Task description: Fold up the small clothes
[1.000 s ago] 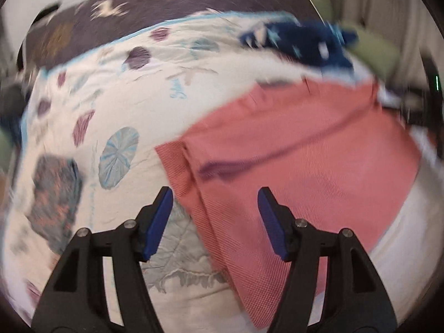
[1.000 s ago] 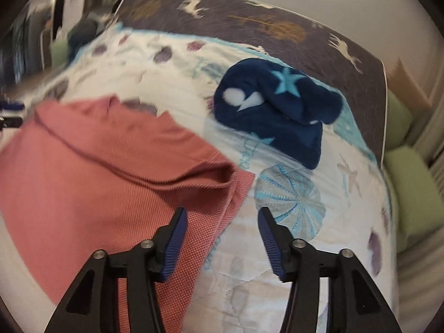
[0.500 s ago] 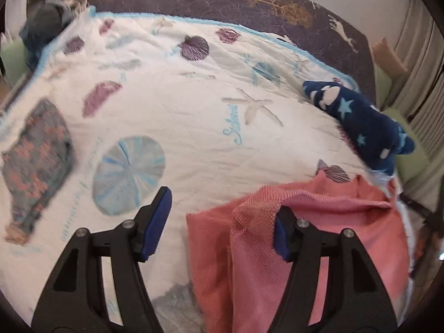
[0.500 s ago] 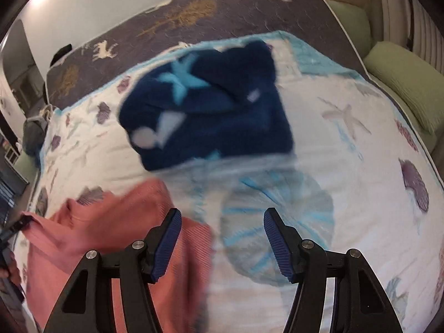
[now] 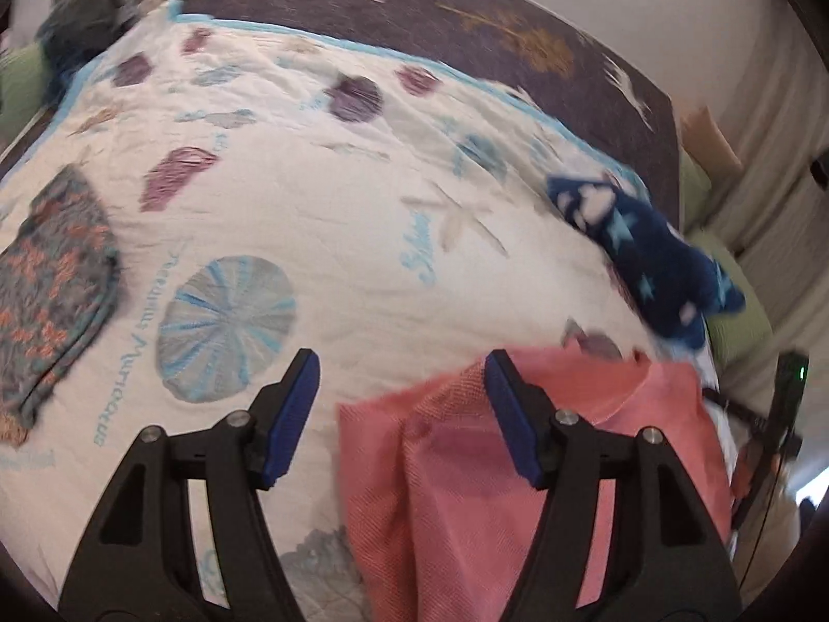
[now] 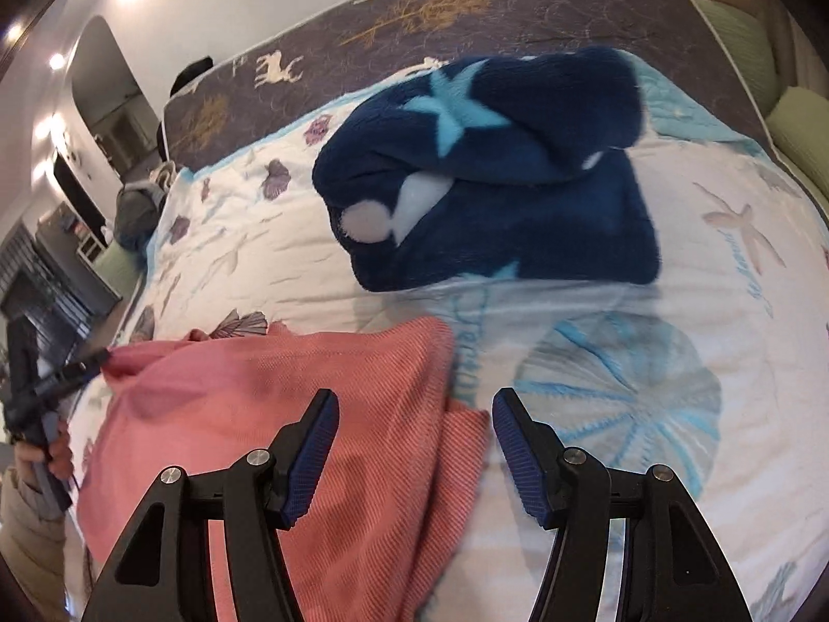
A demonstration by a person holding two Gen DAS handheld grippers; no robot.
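Observation:
A salmon-pink garment (image 5: 466, 497) lies on the bed, also in the right wrist view (image 6: 290, 404). My left gripper (image 5: 401, 409) is open and empty over its left edge. My right gripper (image 6: 414, 446) is open and empty over its right edge. In the right wrist view the pink garment's far left corner reaches the left gripper's tip (image 6: 67, 370). A folded navy fleece piece with light blue stars (image 6: 492, 176) lies beyond the pink garment and shows in the left wrist view (image 5: 647, 264) at the right.
A white quilt with shell and starfish prints (image 5: 321, 217) covers the bed. A folded grey and orange patterned garment (image 5: 46, 280) lies at the left. A dark headboard cover with deer (image 6: 466, 5) runs behind. Green cushions (image 6: 798, 135) sit at the right.
Both views have swung up from the pink garment toward the bed's far side. The right gripper has come closer to the navy piece. Both grippers stay open.

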